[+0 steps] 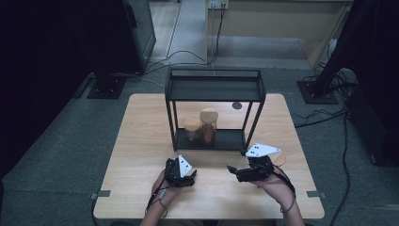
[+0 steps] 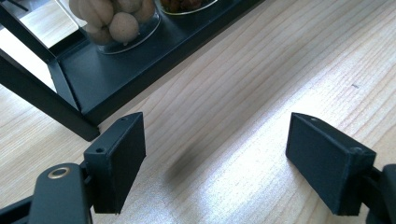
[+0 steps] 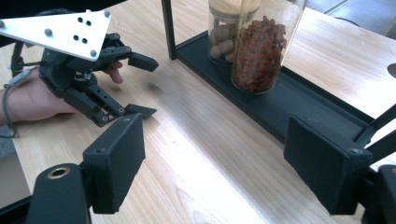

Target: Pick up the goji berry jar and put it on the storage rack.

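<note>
Both grippers, left gripper (image 1: 192, 175) and right gripper (image 1: 231, 168), hover over the wooden table (image 1: 141, 141) with jaws apart, holding nothing. Two cork-lidded glass jars sit touching on the black rack's (image 1: 214, 89) bottom shelf: short nut jar (image 1: 192, 130), taller jar of reddish dried berries (image 1: 209, 126).

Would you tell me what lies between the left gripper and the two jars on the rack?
Bare wooden tabletop, then the black rack's front rim, in the left gripper view; left gripper is open.
</note>
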Motion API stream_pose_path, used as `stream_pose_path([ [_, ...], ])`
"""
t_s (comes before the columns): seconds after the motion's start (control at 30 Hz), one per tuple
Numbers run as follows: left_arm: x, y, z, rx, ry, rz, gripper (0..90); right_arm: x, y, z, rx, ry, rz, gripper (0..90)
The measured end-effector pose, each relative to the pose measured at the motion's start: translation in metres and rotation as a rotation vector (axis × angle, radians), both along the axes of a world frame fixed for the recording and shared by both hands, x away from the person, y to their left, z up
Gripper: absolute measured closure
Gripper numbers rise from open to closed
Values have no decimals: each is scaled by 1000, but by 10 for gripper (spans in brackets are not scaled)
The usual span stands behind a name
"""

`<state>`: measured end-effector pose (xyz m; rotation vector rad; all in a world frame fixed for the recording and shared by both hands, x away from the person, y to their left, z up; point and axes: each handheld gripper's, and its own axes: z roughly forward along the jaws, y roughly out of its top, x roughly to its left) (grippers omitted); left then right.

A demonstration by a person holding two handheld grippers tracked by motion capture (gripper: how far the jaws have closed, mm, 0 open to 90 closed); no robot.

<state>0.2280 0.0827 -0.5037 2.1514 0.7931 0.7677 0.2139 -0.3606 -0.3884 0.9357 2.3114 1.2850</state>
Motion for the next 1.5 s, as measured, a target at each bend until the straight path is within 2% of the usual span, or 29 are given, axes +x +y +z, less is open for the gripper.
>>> stream_pose_path([
  [0.4, 0, 0, 0, 3, -2, 0, 199, 0, -8, 5, 3, 10, 15, 206],
  [0.93, 0, 0, 0, 3, -1, 0, 200, -6, -23, 11, 11, 5, -6, 209],
  [1.2, 0, 0, 0, 1, -1, 0, 200, -7, -28, 15, 1, 1, 28, 210],
  [1.5, 0, 0, 0, 1, 0, 1, 200, -11, -31, 20, -11, -3, 30, 210],
])
